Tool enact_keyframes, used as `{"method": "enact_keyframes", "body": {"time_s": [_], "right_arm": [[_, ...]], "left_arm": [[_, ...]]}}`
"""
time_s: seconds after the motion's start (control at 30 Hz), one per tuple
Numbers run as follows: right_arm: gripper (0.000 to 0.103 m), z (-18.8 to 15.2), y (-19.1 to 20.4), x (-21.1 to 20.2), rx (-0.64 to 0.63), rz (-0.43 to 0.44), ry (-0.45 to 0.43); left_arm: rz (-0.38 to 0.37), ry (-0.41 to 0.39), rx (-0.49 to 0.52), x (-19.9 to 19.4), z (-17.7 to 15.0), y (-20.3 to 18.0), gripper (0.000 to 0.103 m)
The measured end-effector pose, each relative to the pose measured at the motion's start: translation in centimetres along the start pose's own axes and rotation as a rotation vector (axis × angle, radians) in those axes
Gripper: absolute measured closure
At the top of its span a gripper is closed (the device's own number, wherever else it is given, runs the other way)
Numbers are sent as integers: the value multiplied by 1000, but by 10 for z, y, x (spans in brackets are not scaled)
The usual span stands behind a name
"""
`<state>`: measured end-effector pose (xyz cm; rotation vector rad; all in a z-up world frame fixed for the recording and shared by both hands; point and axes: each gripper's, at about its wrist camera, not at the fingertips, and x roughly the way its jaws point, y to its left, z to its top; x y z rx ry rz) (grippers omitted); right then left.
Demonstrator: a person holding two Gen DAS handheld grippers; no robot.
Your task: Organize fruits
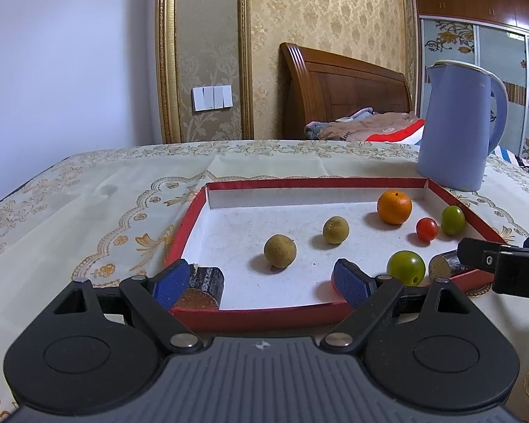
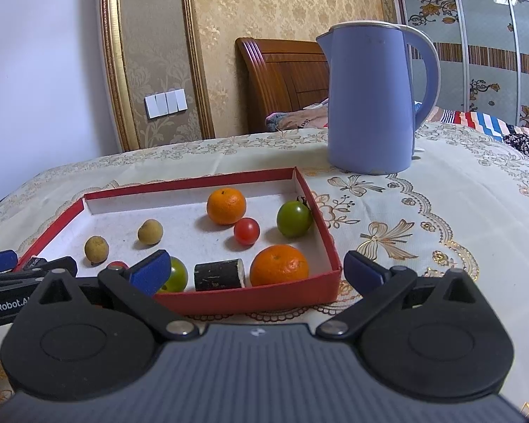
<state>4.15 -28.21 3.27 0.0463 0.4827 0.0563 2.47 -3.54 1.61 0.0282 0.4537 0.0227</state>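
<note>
All the round fruits w/ two dark cane chunks are sitting loose in the shallow red-edged cardboard tray [image 2: 321, 232], ungrouped afaict, both grippers, left [image 1: 264, 282] and right [image 2: 261, 269], hovering w/ jaws spread, gripping nothing.

Tray [image 2: 331, 246]: red cardboard, matt white inside, scuffed. Oranges [image 2: 279, 264]: dimpled, slight sheen. Green tomatoes [image 2: 294, 218]: smooth, glossy. Kettle [image 2: 370, 105]: smooth satin plastic. Tablecloth [image 2: 441, 194]: printed, smooth cloth. Headboard [image 1: 335, 88]: polished wood.
</note>
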Motion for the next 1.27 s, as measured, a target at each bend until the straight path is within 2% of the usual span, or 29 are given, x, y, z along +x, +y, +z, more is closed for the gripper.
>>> {"method": "enact_keyframes", "body": {"time_s": [1.07, 1.17, 1.27], "right_arm": [[0, -1, 0, 0, -1, 2, 3], [0, 0, -1, -1, -1, 19, 9], [0, -4, -1, -6, -24, 81, 67]], "left_arm": [[1, -34, -14, -8, -2, 9, 14], [-13, -39, -27, -13, -4, 13, 14], [-28, -9, -39, -19, -8, 19, 14]]}}
